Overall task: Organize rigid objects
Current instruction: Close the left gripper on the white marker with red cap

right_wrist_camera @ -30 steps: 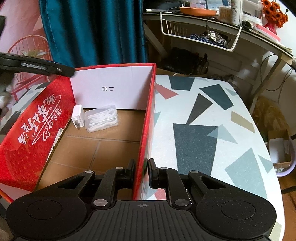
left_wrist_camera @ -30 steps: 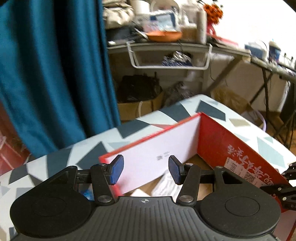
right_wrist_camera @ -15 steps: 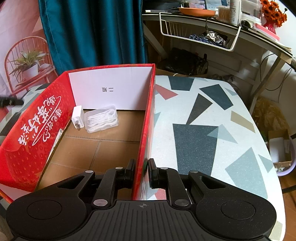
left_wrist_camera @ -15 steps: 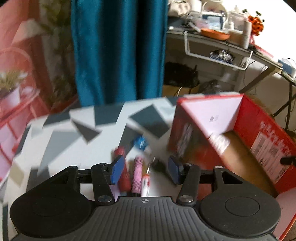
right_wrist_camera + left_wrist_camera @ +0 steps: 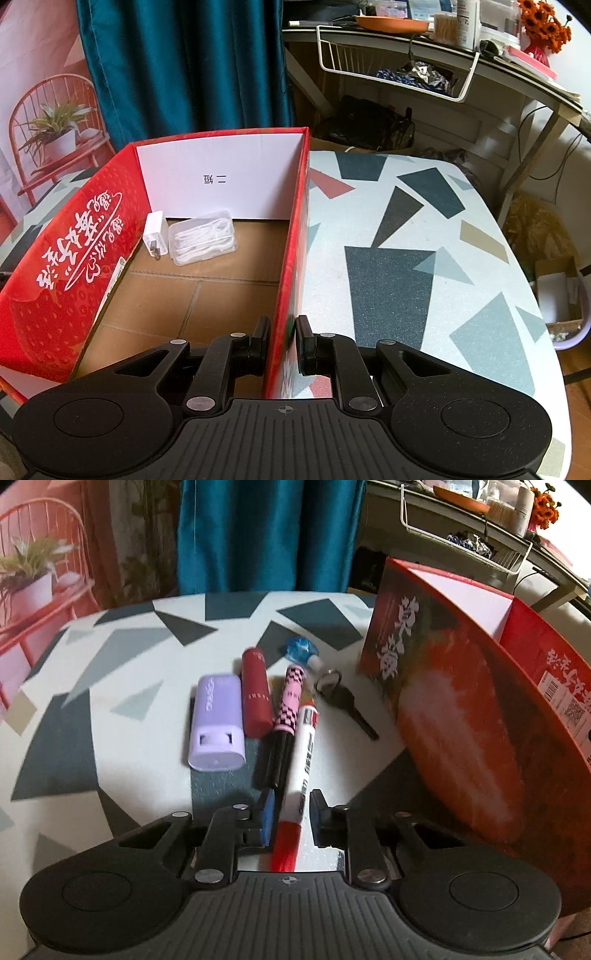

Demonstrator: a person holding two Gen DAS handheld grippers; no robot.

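My left gripper (image 5: 291, 818) sits low over the table, its jaws narrowed around a white marker with a red cap (image 5: 301, 771), with small gaps still showing at each pad. Beside it lie a pink-and-black pen (image 5: 286, 716), a dark red tube (image 5: 255, 692), a lilac case (image 5: 217, 720), a key (image 5: 345, 701) and a blue clip (image 5: 300, 650). My right gripper (image 5: 282, 341) is shut on the right wall of the red box (image 5: 291, 258). Inside the box lie a white charger (image 5: 155, 238) and a clear case (image 5: 202, 236).
The red box (image 5: 461, 709) stands right of the loose items in the left wrist view. The patterned table (image 5: 406, 258) extends right of the box. A teal curtain (image 5: 184, 66) and a cluttered shelf (image 5: 406, 74) stand behind.
My left gripper swung left from above the box, came down over the loose items, and its jaws narrowed around the marker. My right gripper kept its hold on the box wall.
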